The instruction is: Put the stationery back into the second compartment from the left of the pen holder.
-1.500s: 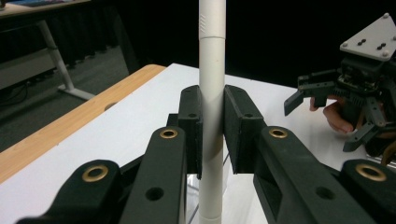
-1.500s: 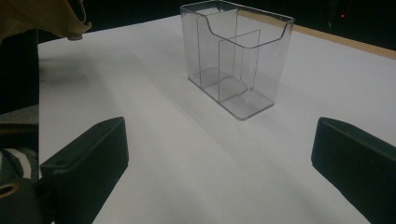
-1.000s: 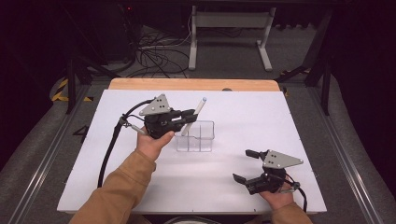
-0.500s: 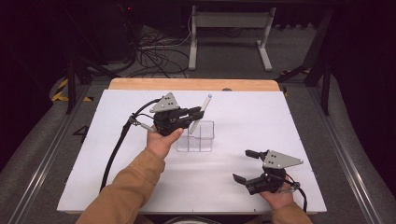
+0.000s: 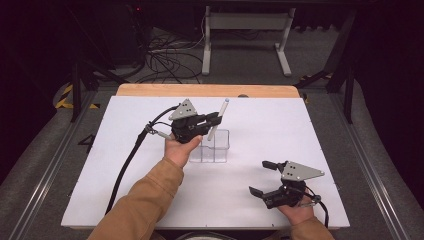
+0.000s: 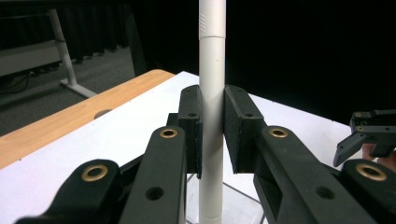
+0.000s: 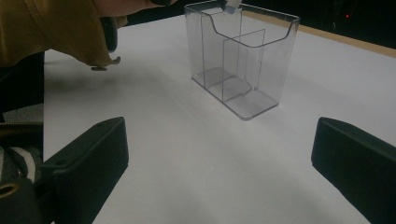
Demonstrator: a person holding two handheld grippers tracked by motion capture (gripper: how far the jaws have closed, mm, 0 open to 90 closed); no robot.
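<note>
Pen [image 5: 218, 119] aside, the biggest thing in sight is the white surface [image 5: 125, 190], with a strip of bare wood along its far edge. Near its middle stands a clear box [image 5: 220, 150], open on top and split by a divider into compartments; in the right gripper view it [image 7: 261, 65] sits well ahead of the wide-spread right tongs.

At the near right of the surface the right tongs [image 5: 266, 177] rest low in the person's hand, spread wide with nothing between them. The left tongs [image 5: 216, 119] hang over the box's left end, pinching the pen at mid-barrel; in the left gripper view both pads [image 6: 192, 126] press flat on the white barrel [image 6: 211, 107].

The pen is a slim white stick, tilted with its top leaning away and to the right. Its lower tip sits at the box's rim above the left compartment, as the right gripper view [image 7: 231, 4] shows.
</note>
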